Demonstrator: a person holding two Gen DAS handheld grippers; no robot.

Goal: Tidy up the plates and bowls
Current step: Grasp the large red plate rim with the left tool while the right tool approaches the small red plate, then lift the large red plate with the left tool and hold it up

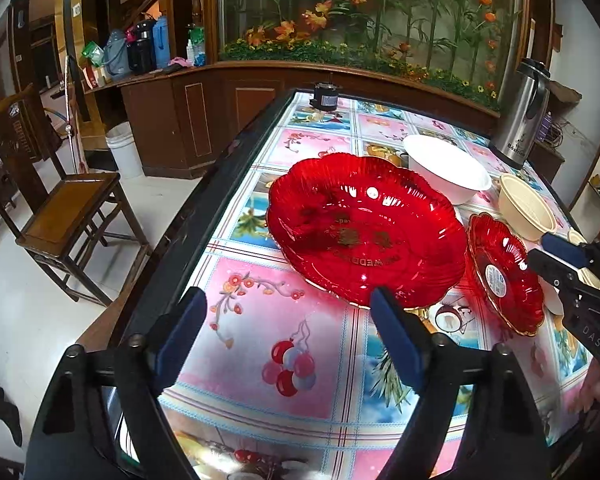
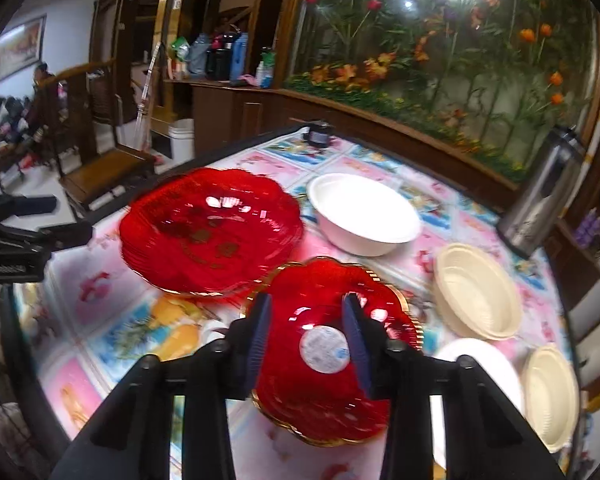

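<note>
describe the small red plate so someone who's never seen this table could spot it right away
Start at the big red scalloped plate in the middle of the patterned table. The small red plate sits just beside it, on the side nearer the cream bowls. It alone has a gold rim and a round white sticker in its middle, and it is much smaller than its red neighbour.

We note both grippers share one build. Left gripper (image 1: 288, 344): black plastic frame, angular ribbed arms, round dark screw heads at the joints, flat navy-blue pads (image 1: 395, 344). Right gripper (image 2: 305, 334): same black frame, ridged blue pads (image 2: 357, 344); pale "DAS" lettering on its side.
</note>
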